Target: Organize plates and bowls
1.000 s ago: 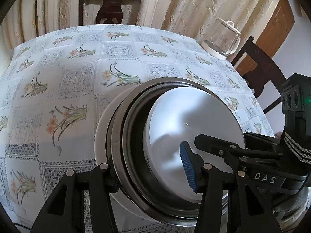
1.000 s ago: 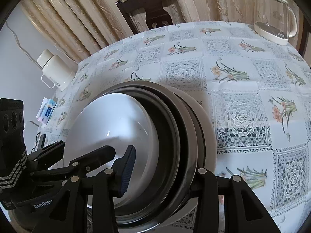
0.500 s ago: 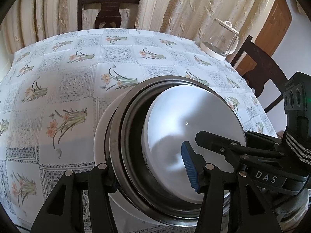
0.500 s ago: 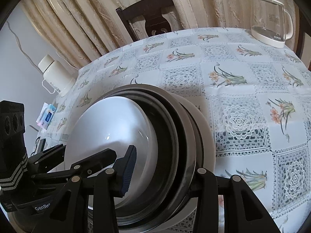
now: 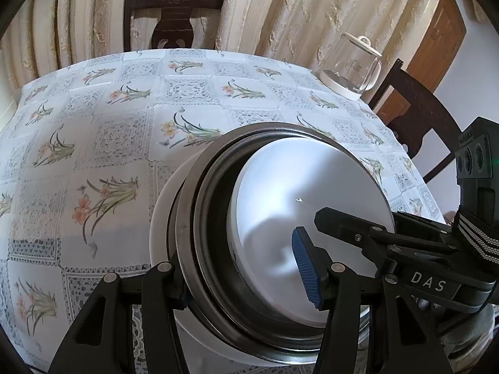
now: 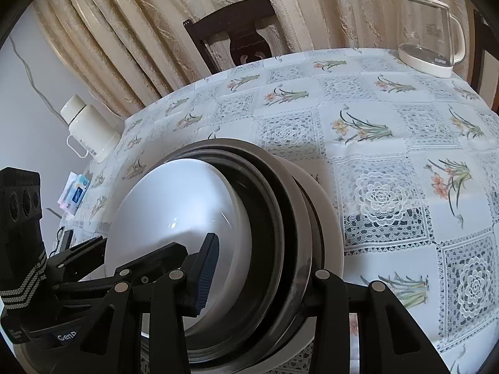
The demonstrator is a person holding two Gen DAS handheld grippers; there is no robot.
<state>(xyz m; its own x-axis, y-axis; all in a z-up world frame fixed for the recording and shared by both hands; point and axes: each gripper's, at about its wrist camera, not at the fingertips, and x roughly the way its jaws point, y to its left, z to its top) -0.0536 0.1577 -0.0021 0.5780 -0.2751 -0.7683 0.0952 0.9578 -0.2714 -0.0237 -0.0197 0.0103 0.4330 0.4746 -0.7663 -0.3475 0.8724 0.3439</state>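
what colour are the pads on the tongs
Blue, ribbed pads on black tongs, clearest in the left wrist view.

Open tabletop (image 5: 103, 143) is lying clear ahead; only the kettle (image 5: 352, 68) and flask (image 6: 87, 131) are standing at its far edges.

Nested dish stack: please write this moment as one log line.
left gripper: shut on dish stack | right gripper: shut on dish stack | stack: nested, above tablecloth | kettle: far corner

A nested stack (image 5: 199, 218) of bowls and plates sat between both grippers above the table (image 5: 109, 131), kettle (image 5: 352, 65) at the far right corner, flask (image 6: 89, 131) apparently beyond the left edge, chair (image 5: 171, 15) behind.
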